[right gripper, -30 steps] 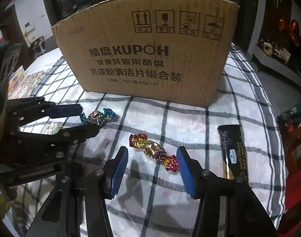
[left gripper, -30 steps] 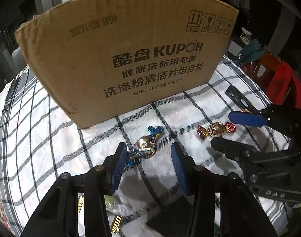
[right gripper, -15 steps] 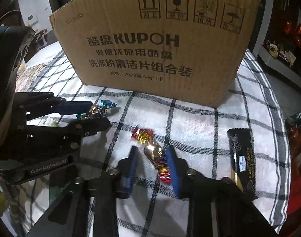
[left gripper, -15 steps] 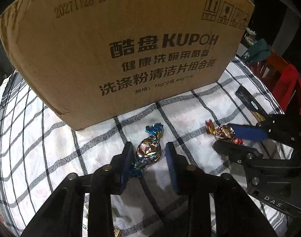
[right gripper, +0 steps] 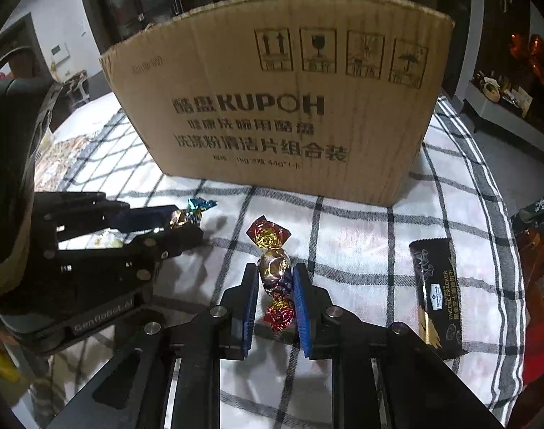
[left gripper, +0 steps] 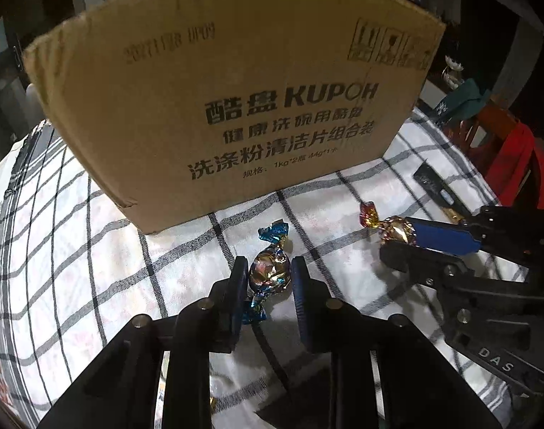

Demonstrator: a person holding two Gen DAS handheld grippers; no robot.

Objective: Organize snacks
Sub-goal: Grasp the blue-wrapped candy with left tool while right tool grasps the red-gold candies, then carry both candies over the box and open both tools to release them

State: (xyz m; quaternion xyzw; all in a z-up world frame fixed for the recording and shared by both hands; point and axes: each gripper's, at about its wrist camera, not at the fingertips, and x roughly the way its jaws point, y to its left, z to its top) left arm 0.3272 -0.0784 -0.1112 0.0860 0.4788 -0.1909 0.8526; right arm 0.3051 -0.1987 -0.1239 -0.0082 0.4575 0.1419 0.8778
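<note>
A candy in blue and gold foil [left gripper: 270, 277] sits between the blue pads of my left gripper [left gripper: 269, 262]. The jaws are closing and both pads touch its body. From the right wrist view this left gripper [right gripper: 188, 221] shows at the left, with the blue candy's twist [right gripper: 198, 204] sticking out. A red and gold candy [right gripper: 274, 262] stands lengthwise in my right gripper [right gripper: 275, 271], which is shut on it. In the left wrist view that right gripper [left gripper: 397, 241] holds the red candy [left gripper: 391, 227] at the right. Both candies are low over the checked cloth [left gripper: 93, 232].
A tall open cardboard box [left gripper: 236, 107] printed KUPOH stands just behind both grippers, and shows too in the right wrist view [right gripper: 282, 107]. A black cheese cracker pack [right gripper: 438, 286] lies on the cloth to the right. A red chair [left gripper: 514, 157] stands past the table's right edge.
Both grippers have gone from wide open to closed around their candies. The red candy has turned from lying crosswise to lengthwise between the right pads. Neither hand has shifted much.
</note>
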